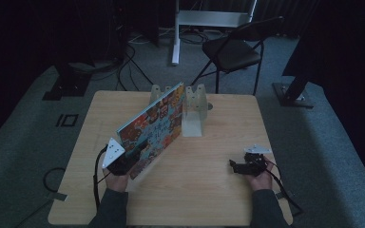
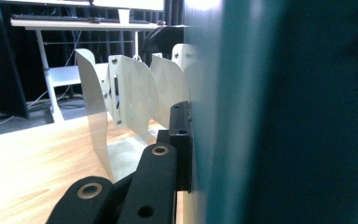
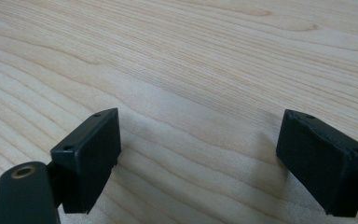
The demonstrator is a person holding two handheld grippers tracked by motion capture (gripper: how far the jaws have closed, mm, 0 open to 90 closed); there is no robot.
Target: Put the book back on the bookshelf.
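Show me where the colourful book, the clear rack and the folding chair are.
Colourful book (image 1: 157, 126), high view, middle of its patterned cover.
Clear rack (image 1: 193, 114), high view, its front divider panel.
Folding chair (image 1: 232, 53), high view, on its dark seat.

Book (image 1: 158, 124): cover a busy patchwork of orange, red, brown and teal; teal face against the left gripper (image 1: 123, 162).
Both grippers: black jaws; grey plates on top.
Rack (image 1: 191, 110) beyond book: pale cream.
Table (image 1: 209, 190) under right gripper (image 1: 240, 167): light woodgrain.
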